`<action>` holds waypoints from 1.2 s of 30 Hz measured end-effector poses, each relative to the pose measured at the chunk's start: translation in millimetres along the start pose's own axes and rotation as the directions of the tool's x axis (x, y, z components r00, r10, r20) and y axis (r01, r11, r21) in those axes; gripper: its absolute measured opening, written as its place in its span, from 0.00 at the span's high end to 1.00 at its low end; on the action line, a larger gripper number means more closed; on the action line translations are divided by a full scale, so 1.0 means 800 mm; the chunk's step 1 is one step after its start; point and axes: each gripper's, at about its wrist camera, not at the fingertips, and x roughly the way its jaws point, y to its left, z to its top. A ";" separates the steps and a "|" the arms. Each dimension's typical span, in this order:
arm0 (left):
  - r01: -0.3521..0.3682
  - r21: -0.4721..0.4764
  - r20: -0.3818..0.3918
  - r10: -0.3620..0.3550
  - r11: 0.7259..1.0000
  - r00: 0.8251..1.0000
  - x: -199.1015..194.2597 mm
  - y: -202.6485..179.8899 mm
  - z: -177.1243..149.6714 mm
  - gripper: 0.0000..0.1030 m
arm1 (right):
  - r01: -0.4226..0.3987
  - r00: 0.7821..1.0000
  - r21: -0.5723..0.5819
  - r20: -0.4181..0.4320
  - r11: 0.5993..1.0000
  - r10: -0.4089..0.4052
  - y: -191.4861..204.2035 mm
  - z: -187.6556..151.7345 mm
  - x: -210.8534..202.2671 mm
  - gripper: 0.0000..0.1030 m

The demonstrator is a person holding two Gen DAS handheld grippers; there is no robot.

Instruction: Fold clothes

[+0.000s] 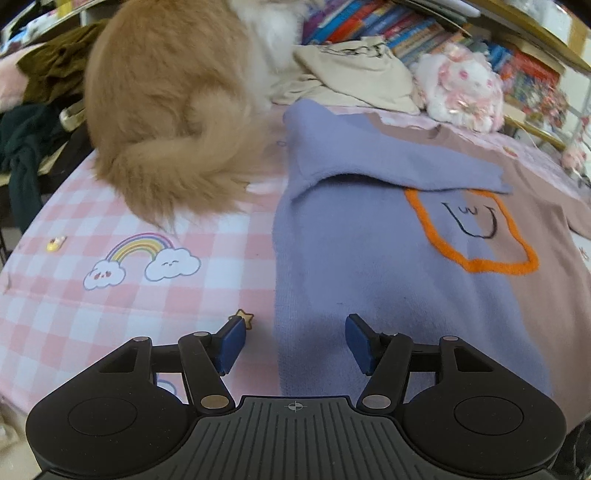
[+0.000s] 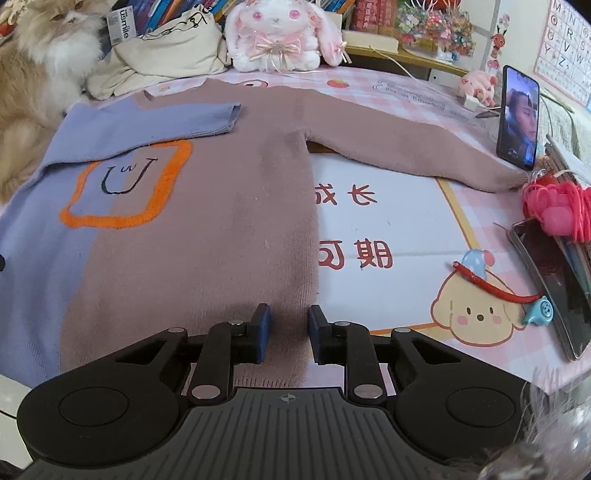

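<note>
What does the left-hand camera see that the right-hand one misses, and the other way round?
Only the left wrist view shows the rainbow print on the checked cover and the dark clothes pile.
Only the right wrist view shows the brown sleeve stretched out, the propped phone and the cat's face.
Both show the sweater, its purple sleeve folded across, the cat and the plush rabbit.

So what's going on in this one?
A person with two handheld grippers is folding a purple-and-brown sweater on a bed. The purple sleeve is already folded across the chest; the brown sleeve still lies stretched out. The left gripper and right gripper hang open at the hem. A cat sits alongside.
</note>
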 end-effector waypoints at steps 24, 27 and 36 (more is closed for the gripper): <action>-0.033 0.100 0.115 0.022 0.994 0.993 -0.006 -0.108 0.013 0.14 | 0.072 0.989 0.169 0.119 0.983 -0.093 -0.109 0.056 0.016 0.36; -0.053 0.043 0.102 0.048 0.998 0.994 -0.002 -0.123 0.012 0.14 | 0.074 0.988 0.201 0.121 0.977 -0.100 -0.149 0.075 0.030 0.36; -0.139 -0.065 0.070 0.144 0.988 0.987 0.001 -0.182 -0.002 0.14 | 0.060 0.994 0.287 0.074 0.956 -0.085 -0.252 0.120 0.069 0.36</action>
